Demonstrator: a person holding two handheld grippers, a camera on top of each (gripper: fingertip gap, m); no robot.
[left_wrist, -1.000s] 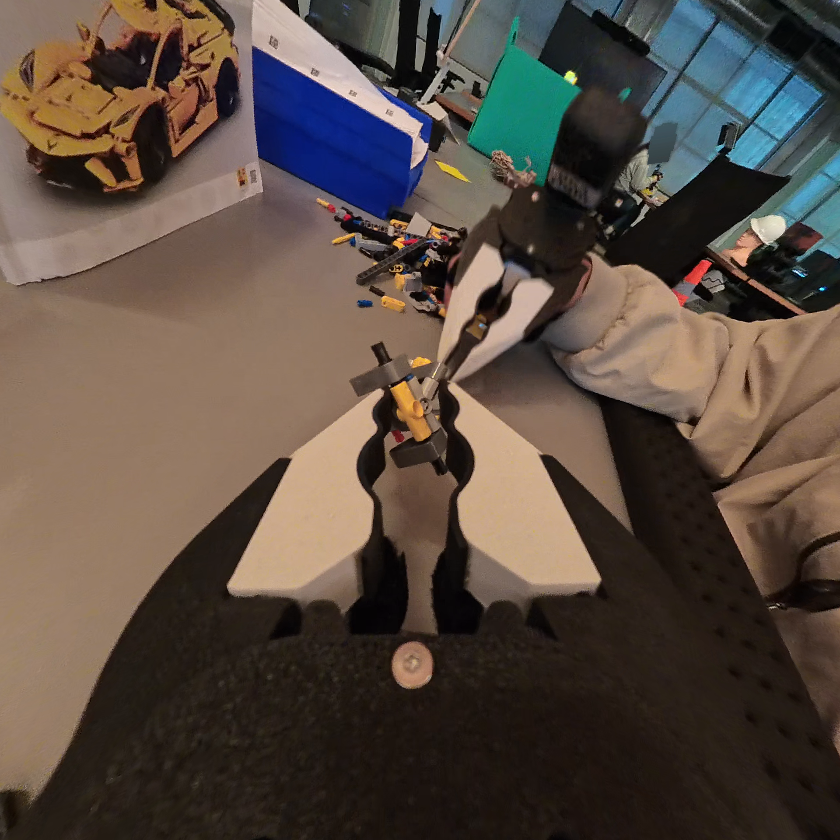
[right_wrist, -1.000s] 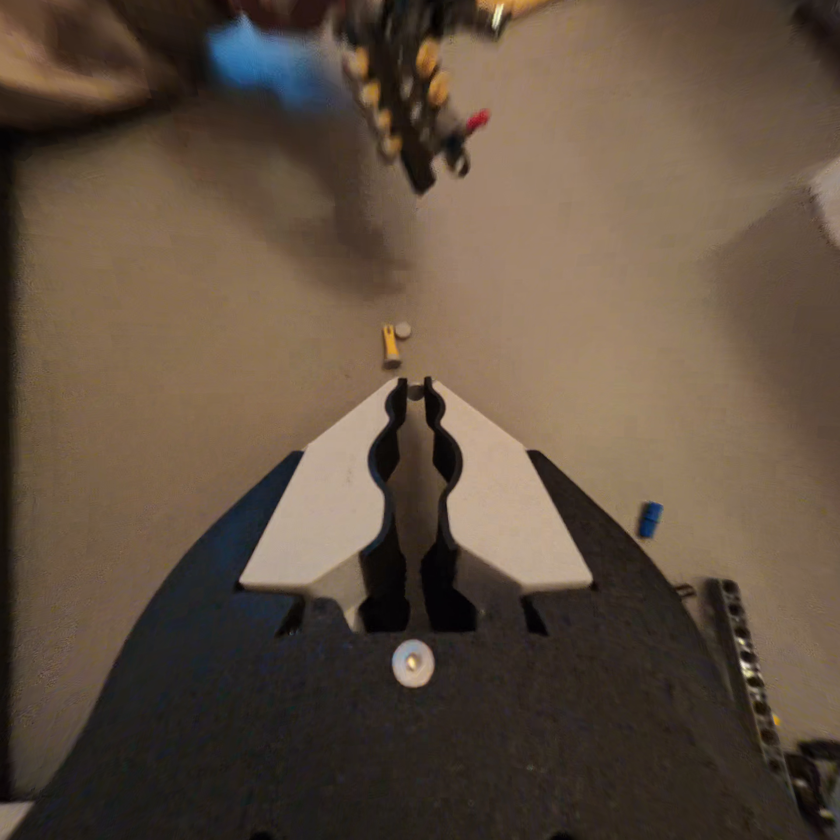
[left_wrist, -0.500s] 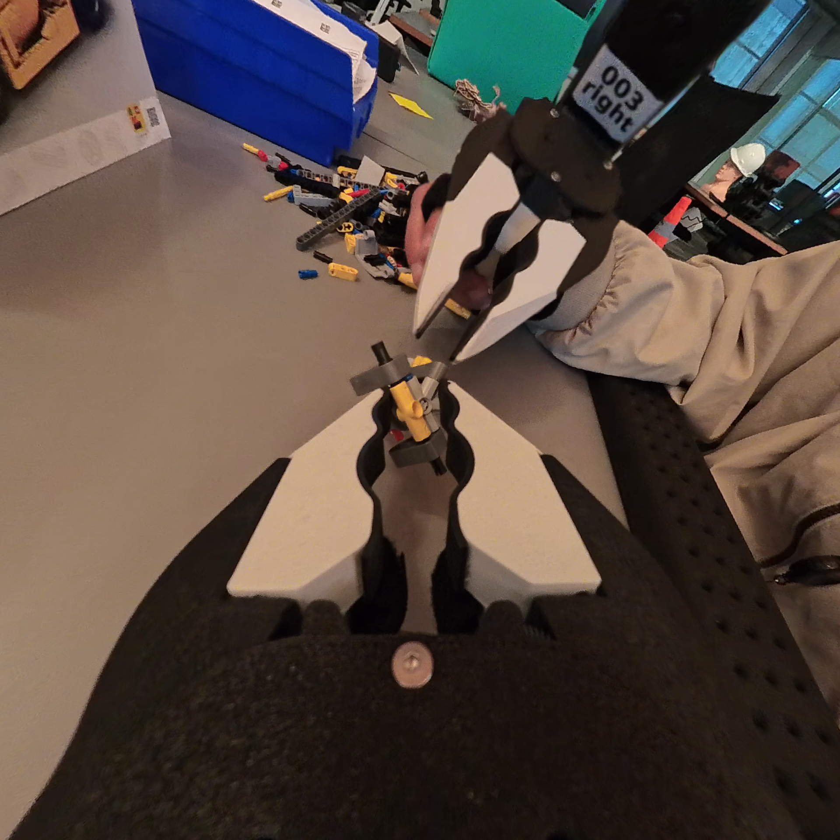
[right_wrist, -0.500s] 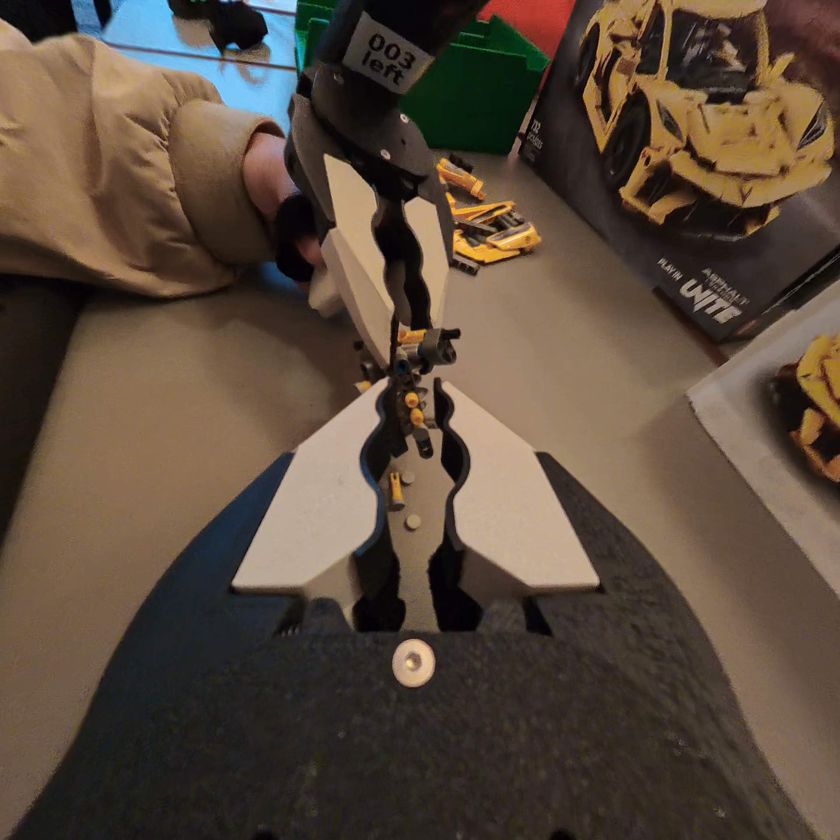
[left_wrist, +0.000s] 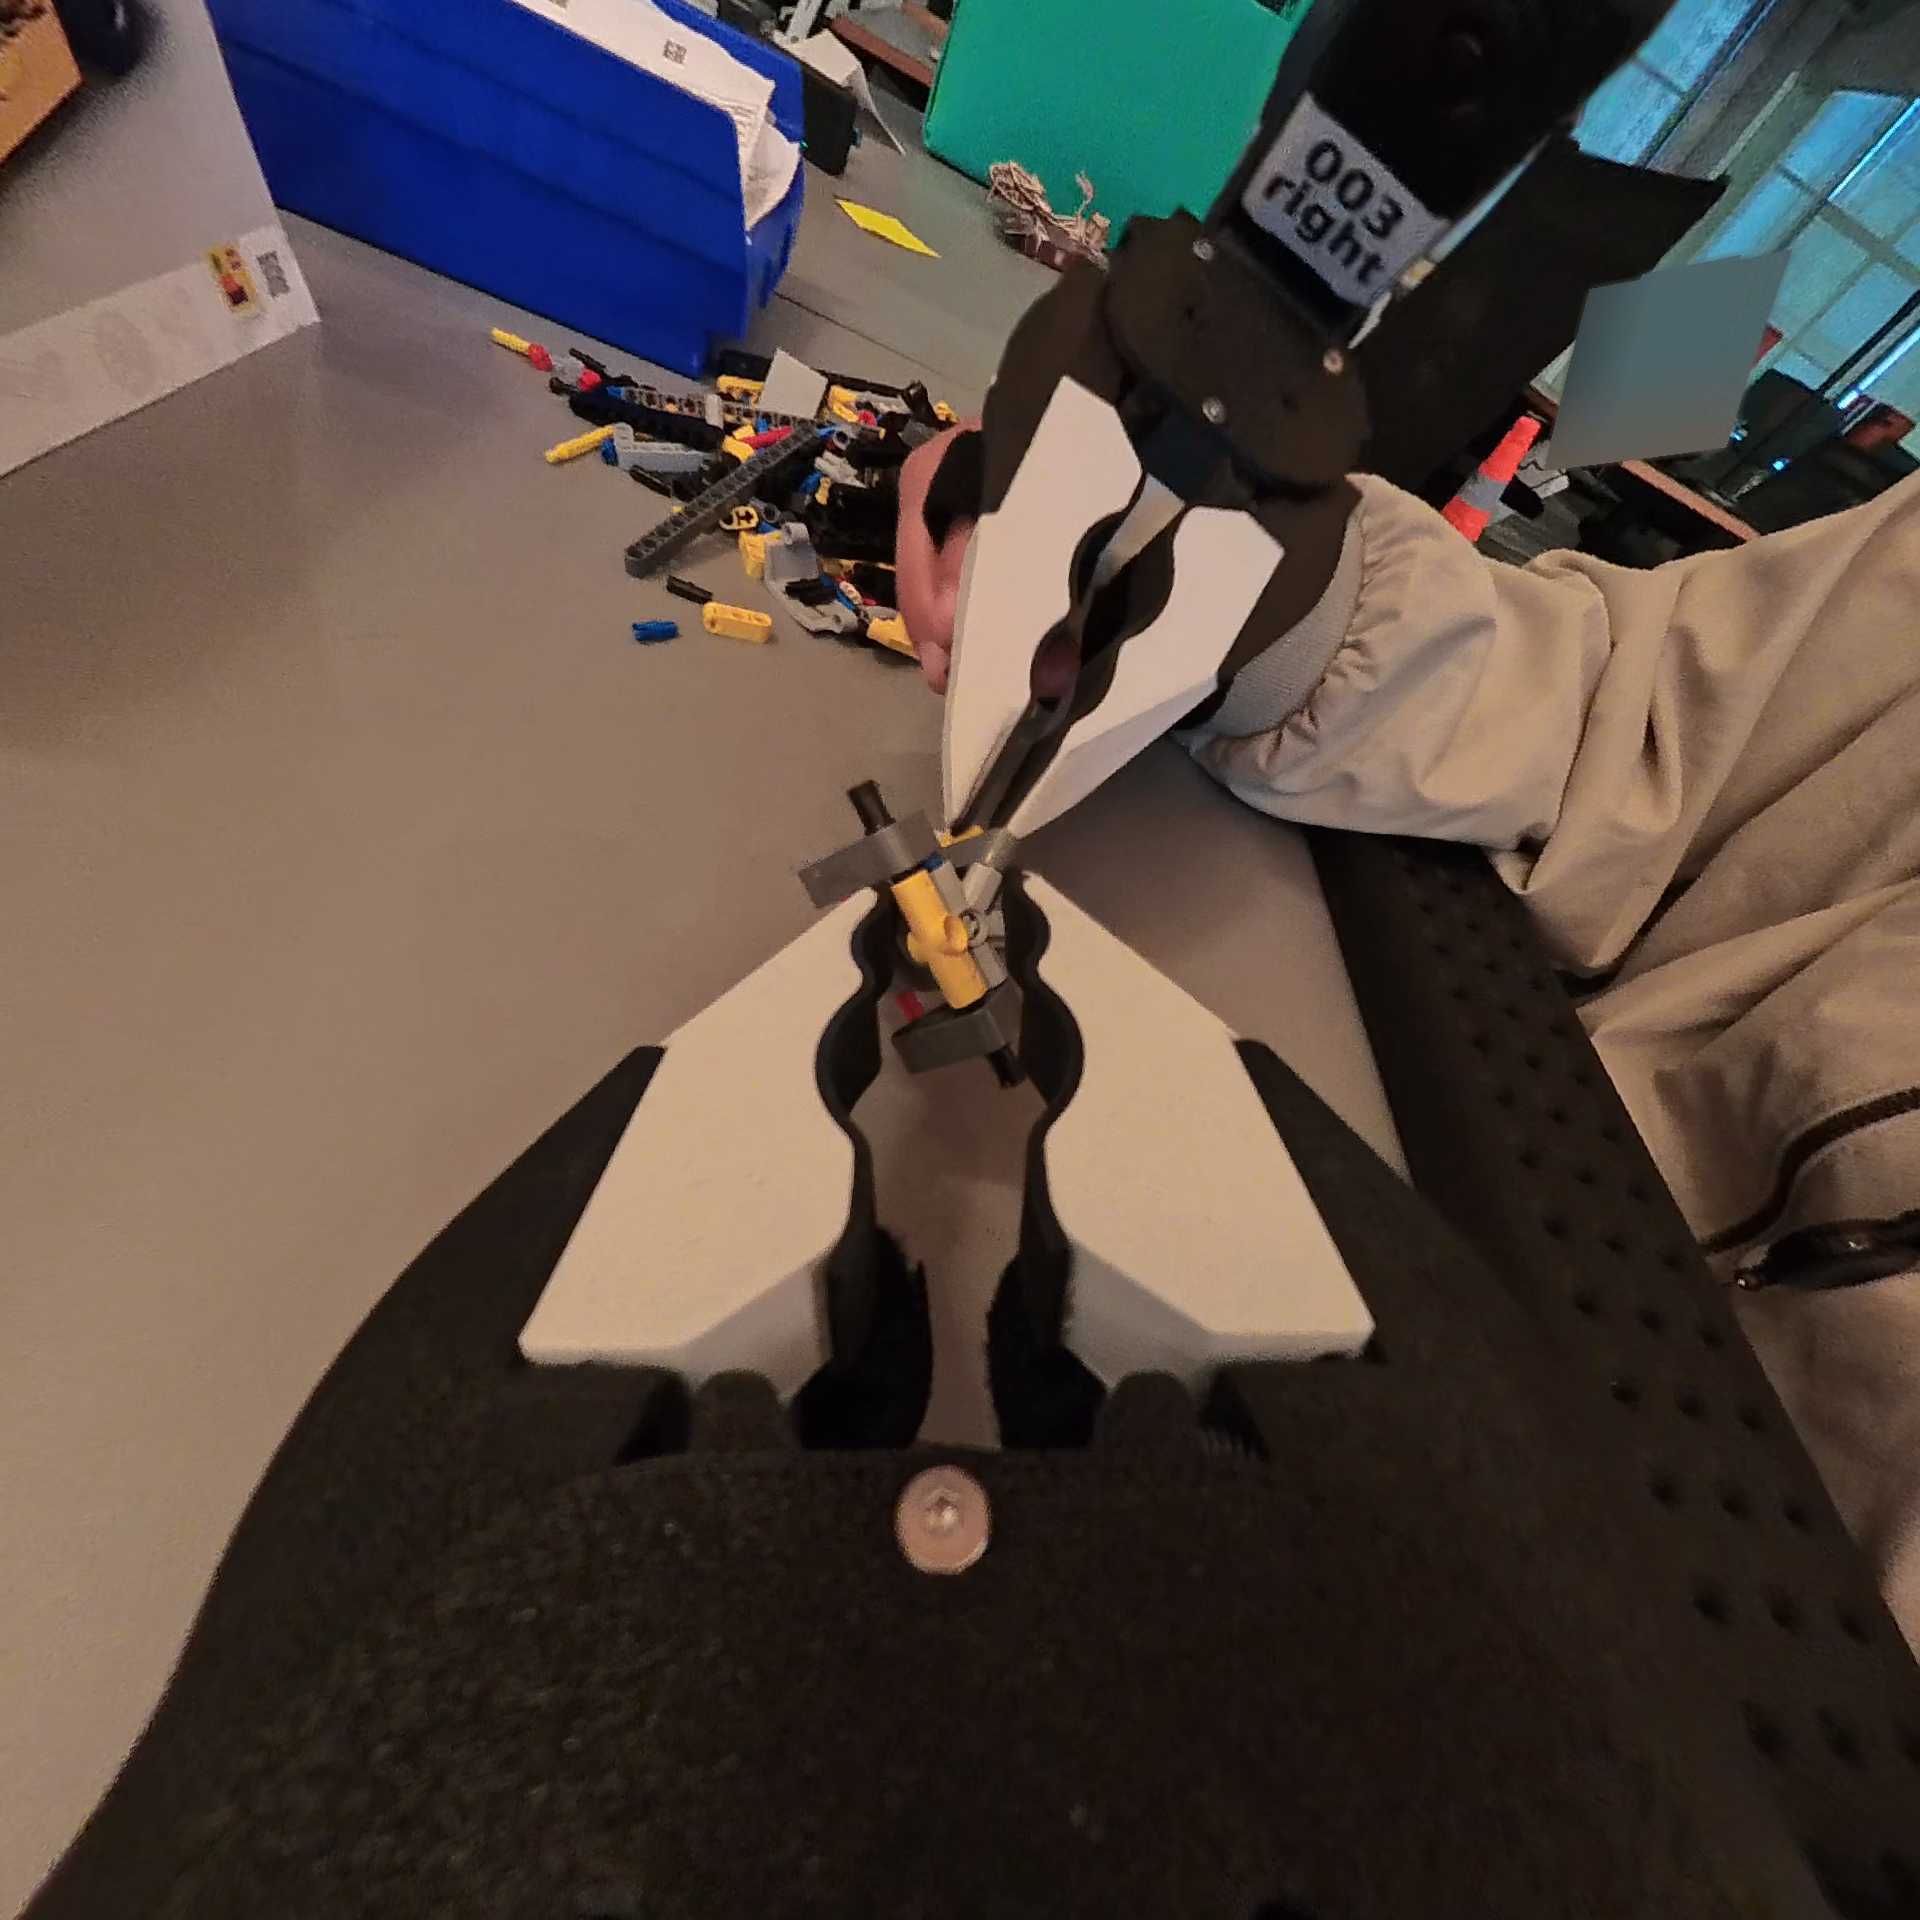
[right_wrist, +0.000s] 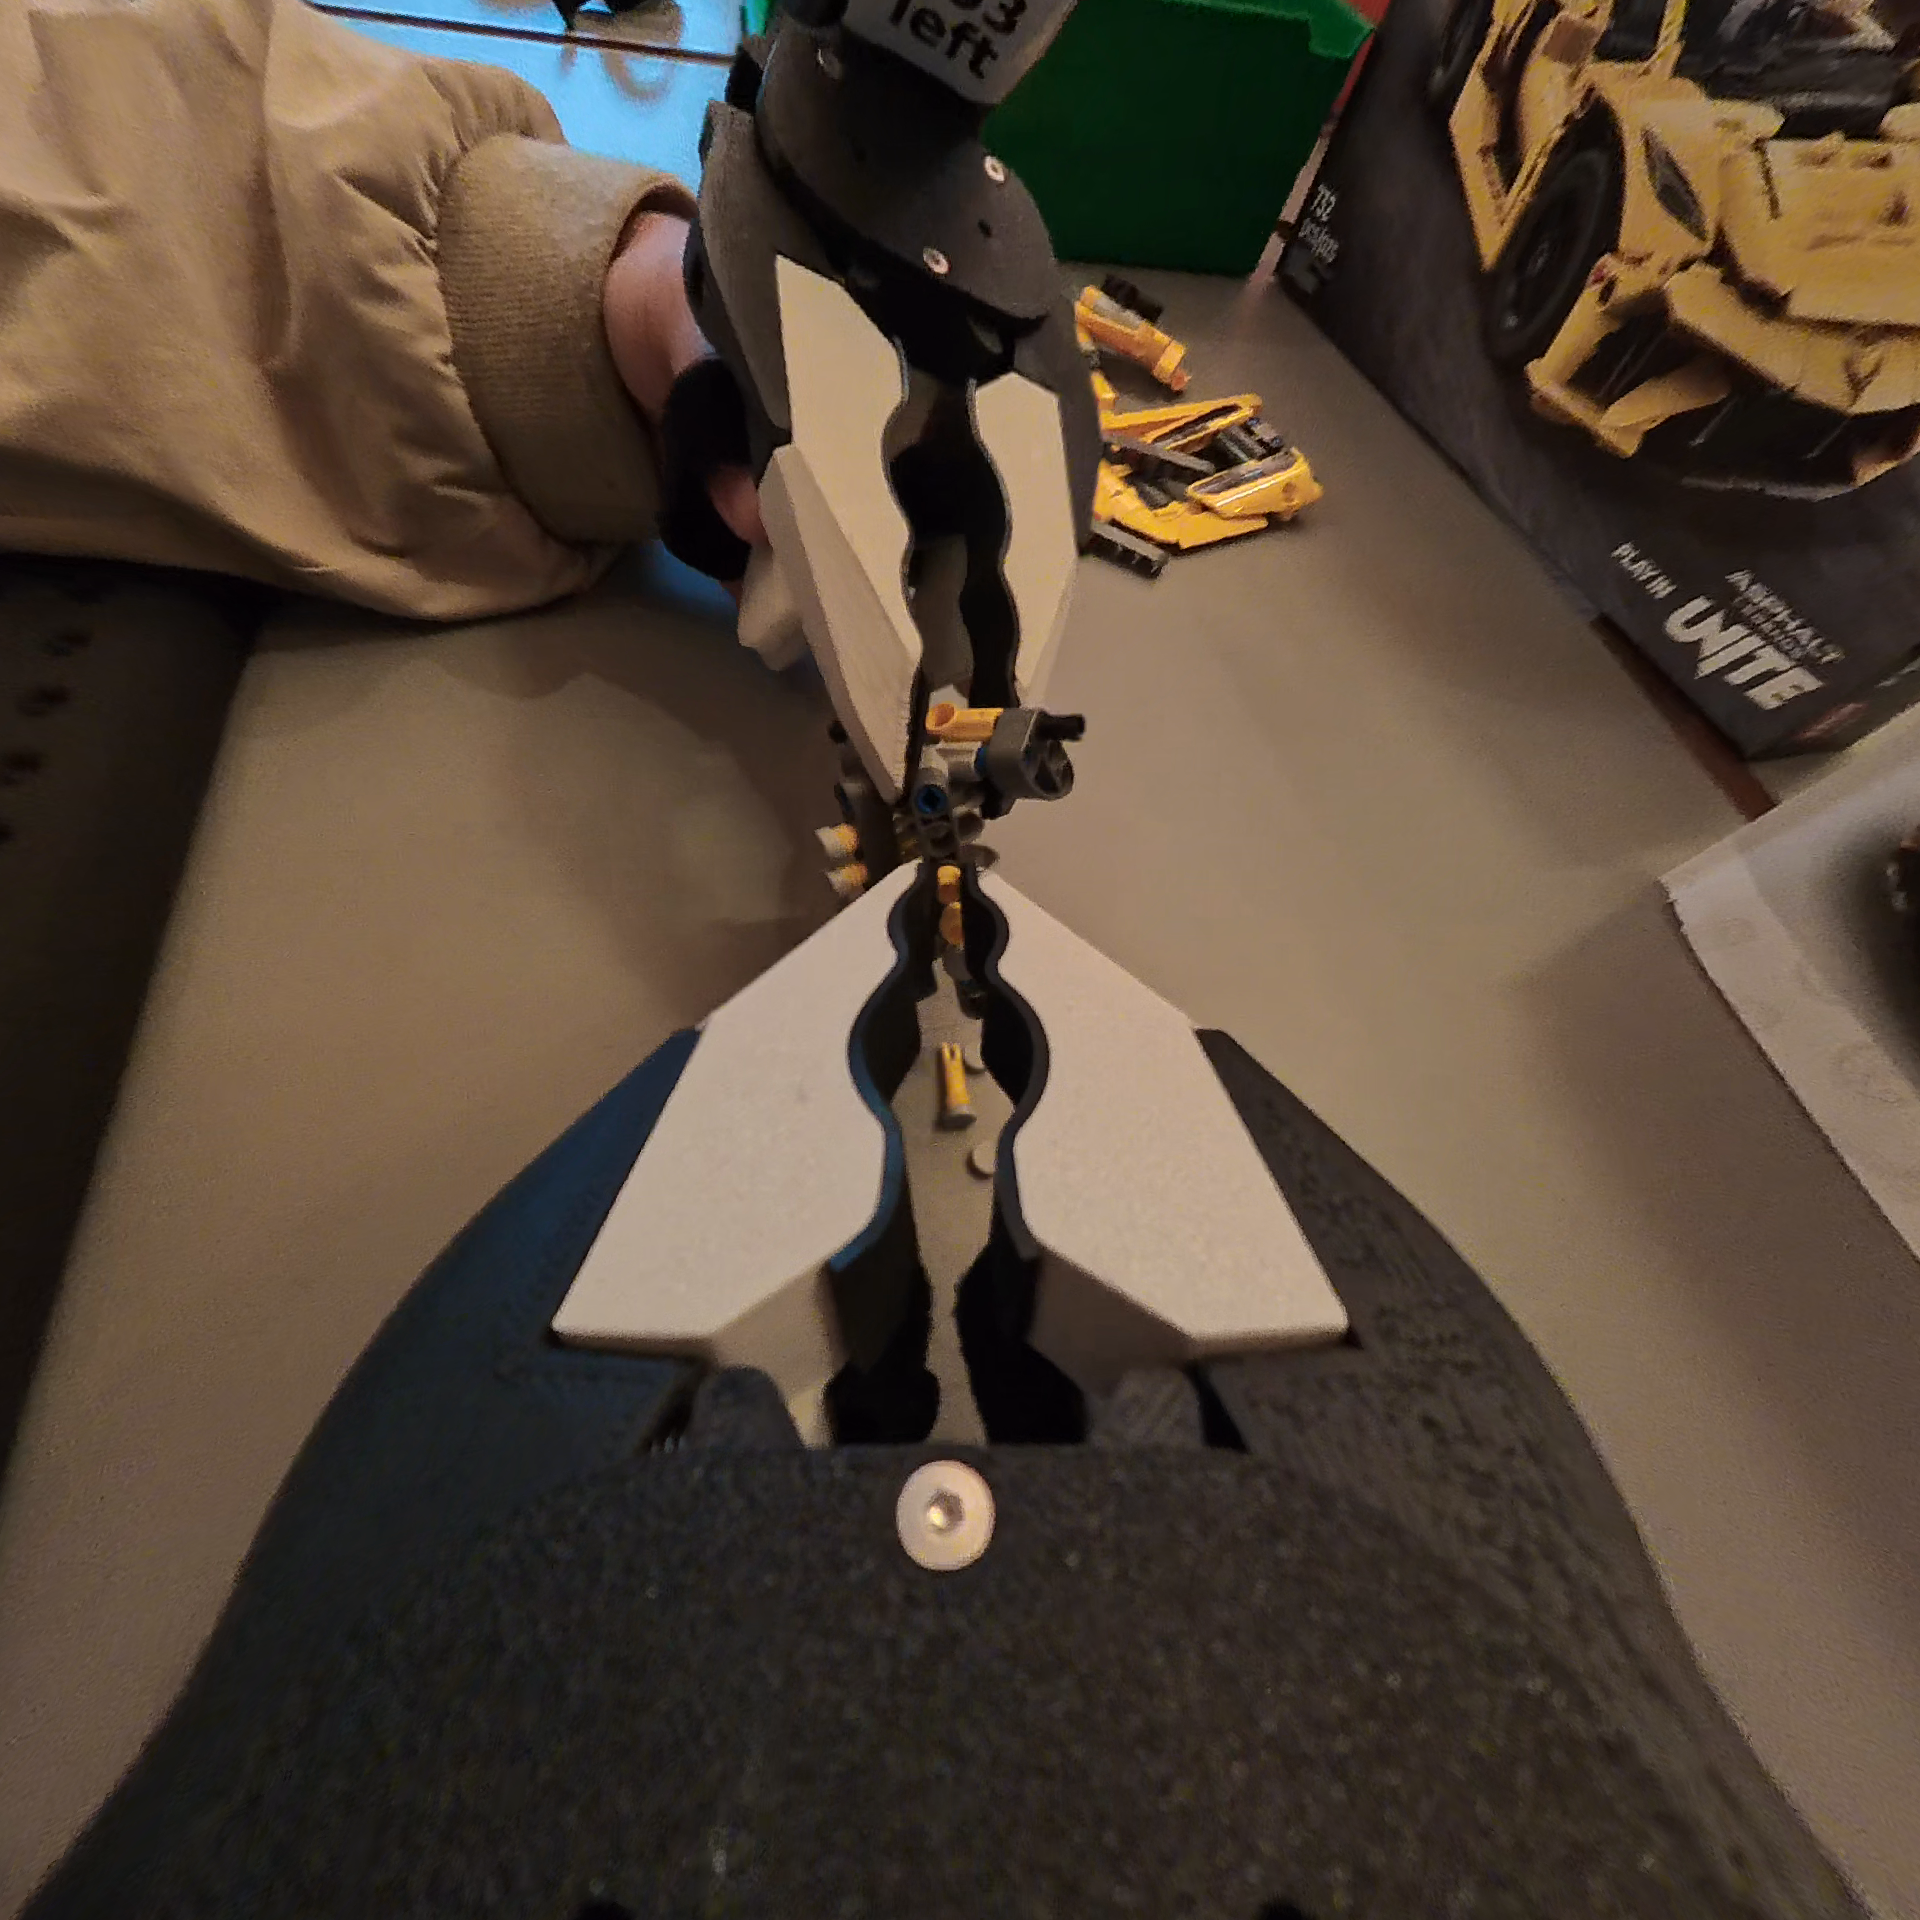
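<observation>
My left gripper (left_wrist: 940, 920) is shut on a small brick assembly (left_wrist: 940, 935) of grey, yellow and black pieces and holds it above the grey table (left_wrist: 312, 831). My right gripper (left_wrist: 977, 831) comes in from the upper right, and its tips pinch the assembly's far grey end. In the right wrist view the left gripper (right_wrist: 940, 727) hangs from above with the assembly (right_wrist: 987, 769) in it. My right gripper (right_wrist: 948, 894) is closed narrowly on the assembly's lower yellow end. A loose yellow pin (right_wrist: 951, 1086) and a grey round piece (right_wrist: 980, 1161) lie on the table below.
A pile of loose bricks (left_wrist: 769, 499) lies ahead of a blue bin (left_wrist: 520, 156) and a green box (left_wrist: 1091, 104). A set box showing a yellow car (right_wrist: 1662, 312) and yellow car parts (right_wrist: 1195, 468) stand on the far side. A black perforated mat (left_wrist: 1507, 1143) edges the table. There are sleeved arms behind both grippers. Only a small space, under 4 cm, lies between the two pairs of fingers.
My right gripper swung up from facing the table to face the left gripper, then closed its fingers on the assembly's end. The left gripper kept its hold and tilted slightly.
</observation>
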